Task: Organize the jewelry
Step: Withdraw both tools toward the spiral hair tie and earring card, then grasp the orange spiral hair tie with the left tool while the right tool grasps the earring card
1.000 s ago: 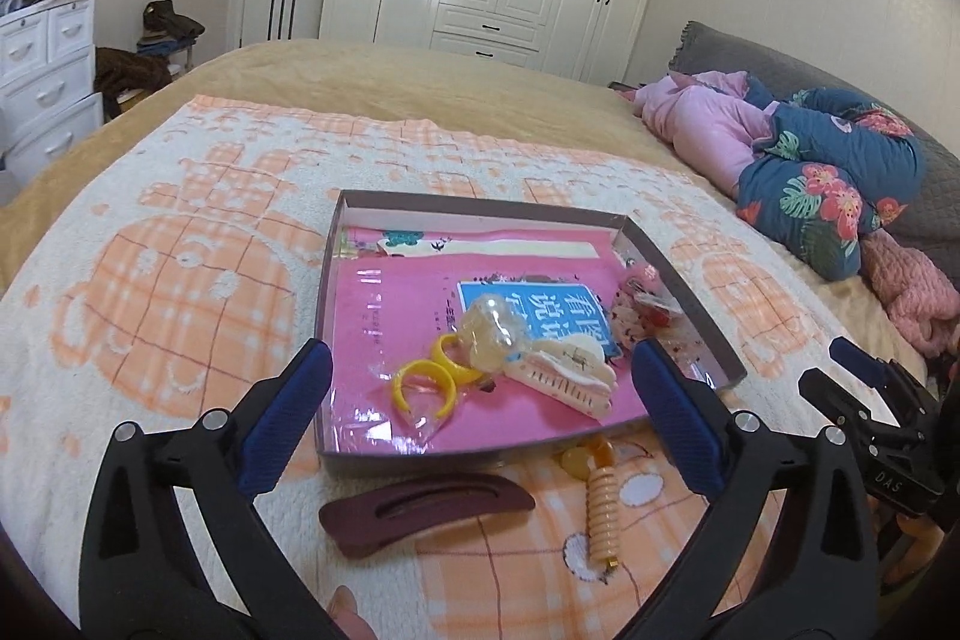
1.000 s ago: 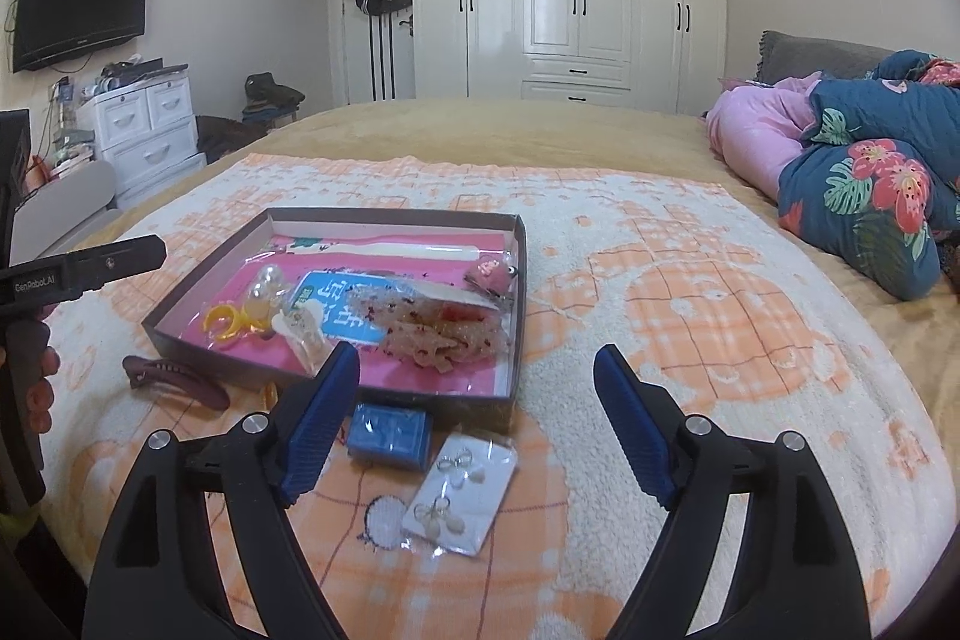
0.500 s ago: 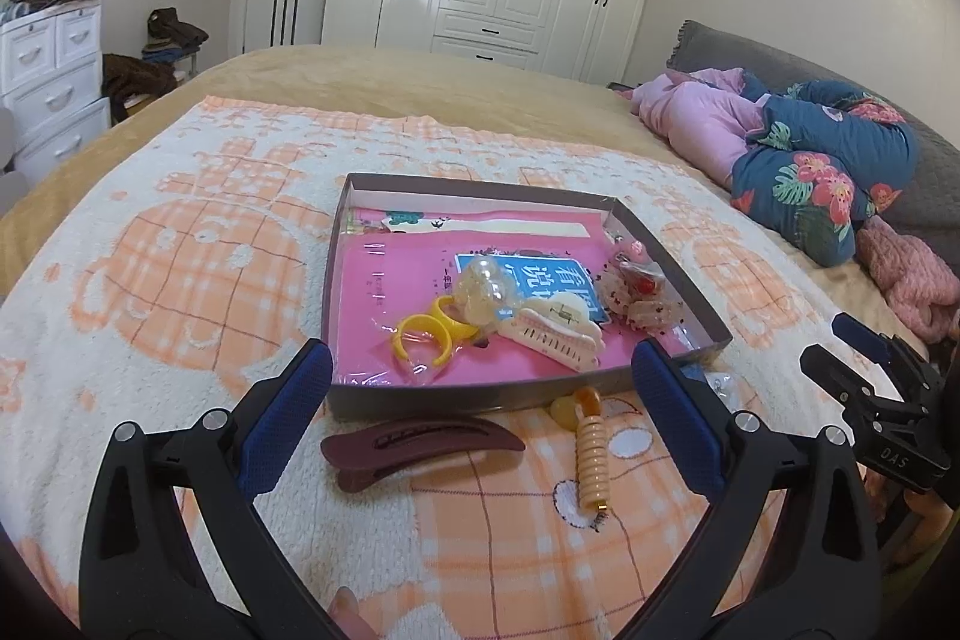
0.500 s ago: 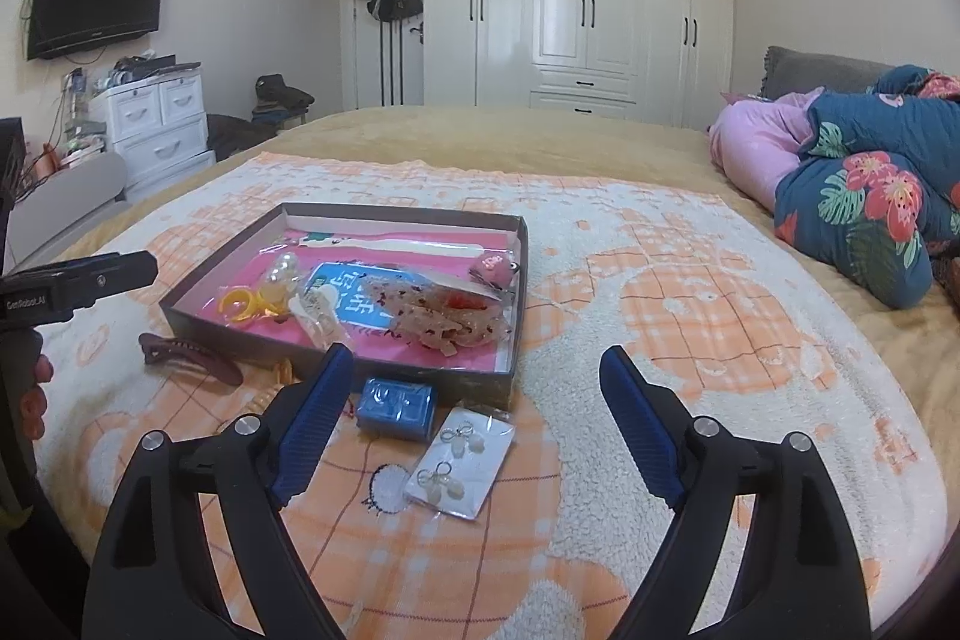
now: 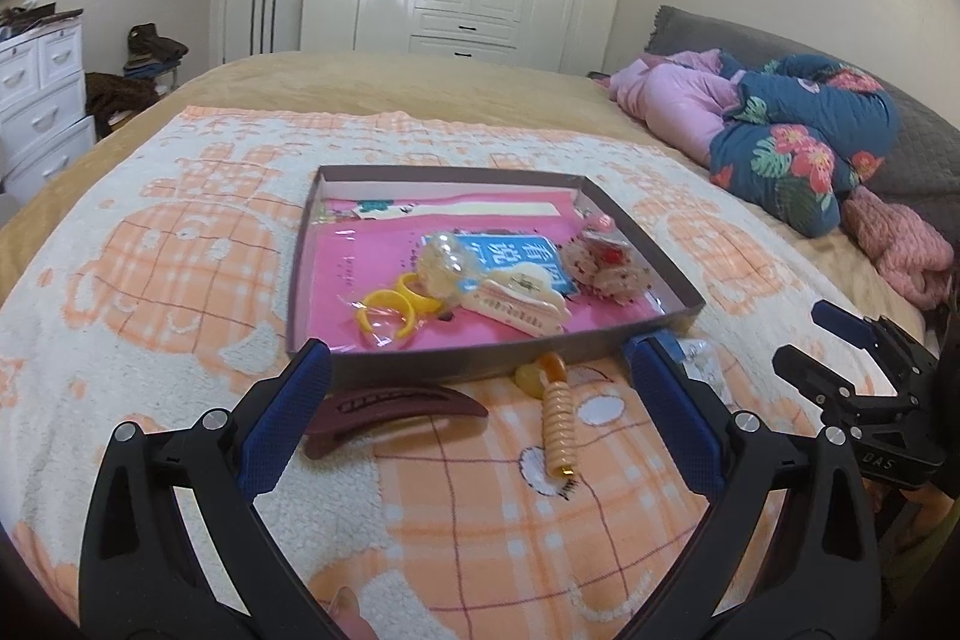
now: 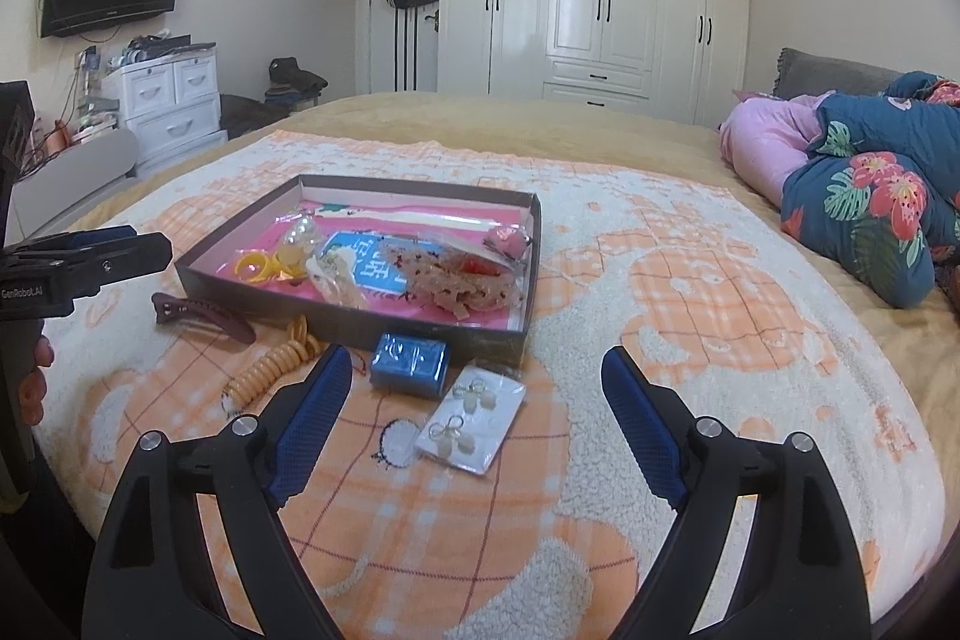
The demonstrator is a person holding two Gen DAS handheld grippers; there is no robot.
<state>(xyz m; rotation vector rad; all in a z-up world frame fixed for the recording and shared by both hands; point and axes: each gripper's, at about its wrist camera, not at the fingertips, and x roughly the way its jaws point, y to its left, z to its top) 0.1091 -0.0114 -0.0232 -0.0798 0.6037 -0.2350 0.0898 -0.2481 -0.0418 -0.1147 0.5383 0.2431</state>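
On the bed, the jewelry still to be sorted lies on the fleecy orange-and-white blanket [image 6: 690, 280] just in front of the shallow box [image 6: 354, 325], which already holds yellow rings, a cream claw clip and a beaded piece. Going left to right in the right wrist view: the left tongs [image 5: 474, 424] stand open and empty above the dark red hair clip [image 6: 201, 313], which is long and curved, so a bite near one end would likely let it swivel or drop. Next, the orange spiral hair tie [image 6: 270, 361] is springy and may stretch, snag in the pile or slip out of the pads. The small blue box [image 6: 410, 356] sits touching the box's front wall, leaving little room for a finger behind it; a push could shove the whole box. The earring card [image 6: 471, 418] in its clear sleeve lies flat and slick, hard to lift off soft fleece without pinching blanket as well. The right tongs [image 6: 474, 418] also stand wide open, holding nothing, over that card.
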